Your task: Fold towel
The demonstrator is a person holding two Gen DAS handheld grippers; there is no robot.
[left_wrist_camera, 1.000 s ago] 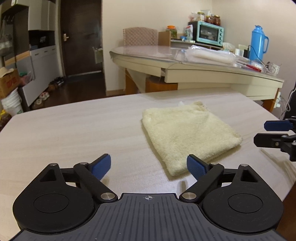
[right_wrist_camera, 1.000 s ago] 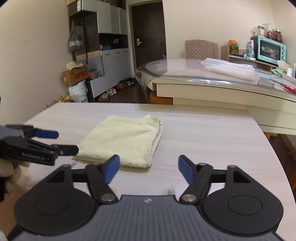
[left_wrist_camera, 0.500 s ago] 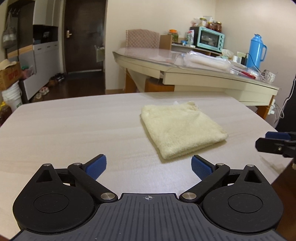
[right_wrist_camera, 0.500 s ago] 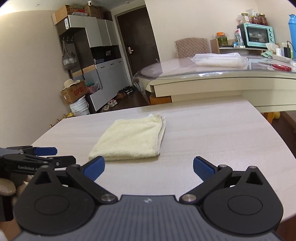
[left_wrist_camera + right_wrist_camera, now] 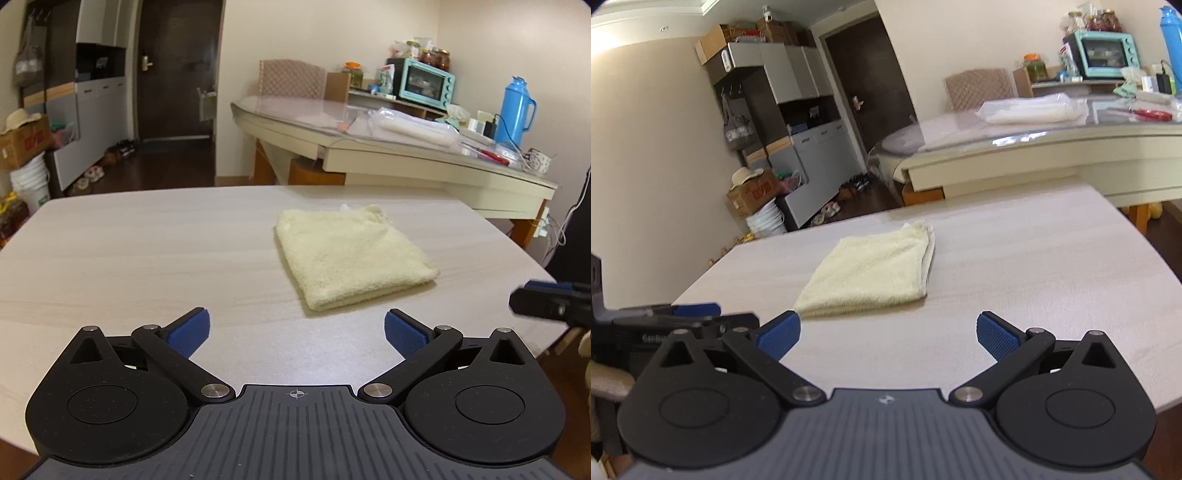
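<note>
Left gripper (image 5: 296,328) and right gripper (image 5: 888,330): blue pads spread fully apart, nothing between them, both above the table's (image 5: 147,258) near edge. Towel (image 5: 351,258): cream, folded to a square, flat mid-surface, touched by neither. Since a second ago both grippers have widened and drawn back from the towel.

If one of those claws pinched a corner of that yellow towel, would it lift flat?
Probably not: the towel looks soft and fluffy, so it would likely droop. Its stacked layers might fall open. It seems light.
</note>
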